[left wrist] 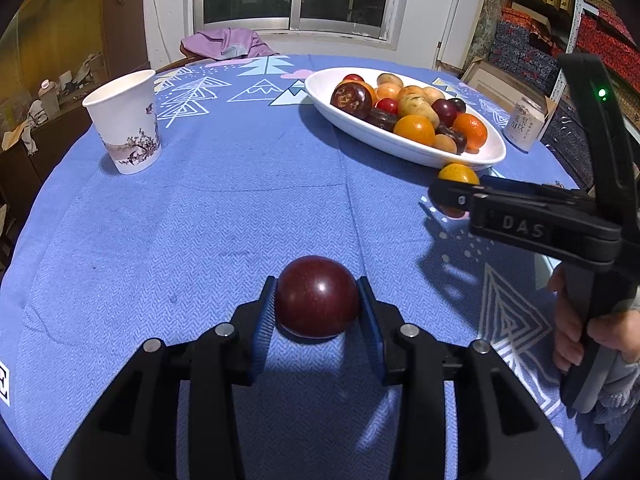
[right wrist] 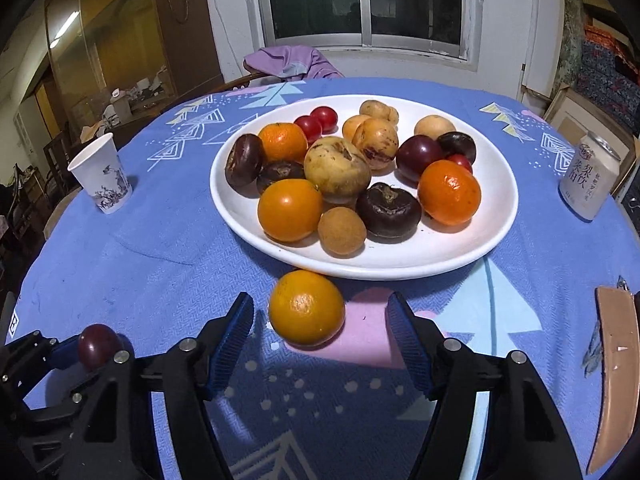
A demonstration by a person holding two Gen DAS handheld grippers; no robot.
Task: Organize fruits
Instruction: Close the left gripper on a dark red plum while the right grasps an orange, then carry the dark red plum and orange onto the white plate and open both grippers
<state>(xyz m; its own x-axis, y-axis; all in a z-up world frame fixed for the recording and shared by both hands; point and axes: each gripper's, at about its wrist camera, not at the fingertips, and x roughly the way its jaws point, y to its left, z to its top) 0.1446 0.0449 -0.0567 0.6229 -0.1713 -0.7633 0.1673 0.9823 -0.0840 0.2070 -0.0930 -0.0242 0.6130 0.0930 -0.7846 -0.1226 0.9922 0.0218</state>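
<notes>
1. The left gripper [left wrist: 318,312] has its ribbed blue pads [left wrist: 264,320] pressed on both sides of a smooth, glossy dark red plum [left wrist: 318,298], which rests on the cloth well short of the white plate [left wrist: 400,148].
2. The right gripper [right wrist: 320,340] stands partly open around a round, dimpled orange [right wrist: 306,307]. Neither pad [right wrist: 234,334] touches the fruit, and a gap shows on each side. The orange lies on the cloth just in front of the plate's near rim.
3. In the left wrist view the right gripper's black body shows raised letters "DAS" [left wrist: 523,227]. A green light [left wrist: 602,93] glows on its upright handle, which a hand [left wrist: 576,320] holds.
4. The blue tablecloth [left wrist: 200,220] is a woven herringbone fabric printed with white outlined triangular trees and pale mountains.
5. The plate is shallow, oval, glazed white. It holds oranges, dark brown flattened fruits, tan speckled round ones, small red ones and dark plums.
6. Left of the plate stands a tapered paper cup [left wrist: 126,120] printed with a blossoming branch.
7. Right of the plate stands a pale drink can [right wrist: 592,176] with Chinese characters; I cannot read them surely.
8. Beyond the plate, at the table's far edge, lies crumpled lilac cloth [right wrist: 294,62].
</notes>
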